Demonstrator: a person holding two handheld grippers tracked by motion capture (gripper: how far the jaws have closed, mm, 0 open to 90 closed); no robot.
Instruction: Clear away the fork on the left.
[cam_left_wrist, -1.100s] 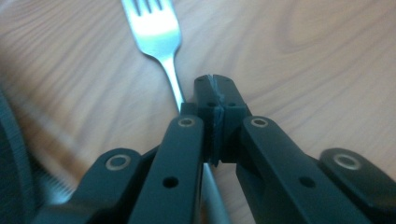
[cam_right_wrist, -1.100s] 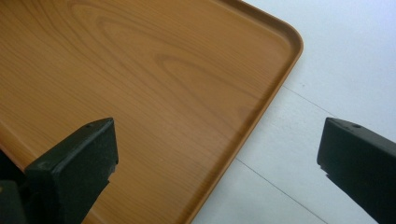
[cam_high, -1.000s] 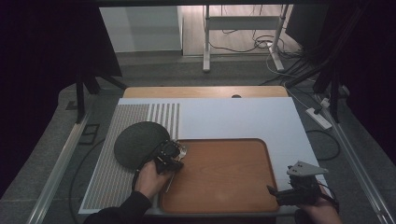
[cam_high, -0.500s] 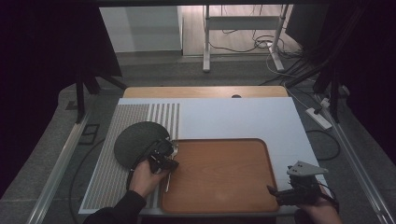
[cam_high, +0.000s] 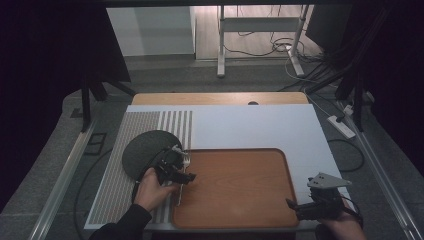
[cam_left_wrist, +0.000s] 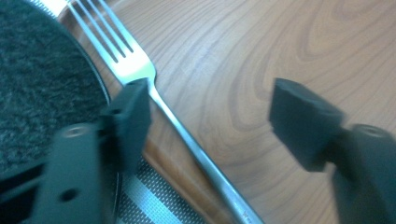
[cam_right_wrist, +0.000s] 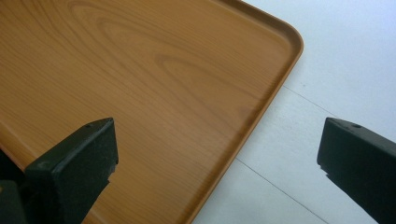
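A silver fork (cam_left_wrist: 196, 154) lies slanted over the left rim of the wooden tray (cam_left_wrist: 261, 46), tines toward the dark round plate (cam_left_wrist: 37, 79). My left gripper (cam_left_wrist: 210, 116) is open around the fork's neck, with the handle close beside one jaw and not pinched. In the high view the left gripper (cam_high: 183, 173) sits at the tray's (cam_high: 240, 195) left edge, beside the plate (cam_high: 145, 150), with the fork (cam_high: 186, 160) under it. My right gripper (cam_high: 297, 207) rests at the tray's near right corner. Its jaws stand wide open over the tray (cam_right_wrist: 140, 70) rim, holding nothing (cam_right_wrist: 219, 149).
The plate rests on a striped grey mat (cam_high: 115, 190) on the white table top (cam_high: 260, 125). White surface (cam_right_wrist: 336, 56) lies right of the tray. A desk frame and cables stand on the floor beyond the table's far edge.
My left gripper has shifted slightly back toward the person along the tray's left edge. The right gripper has stayed still.
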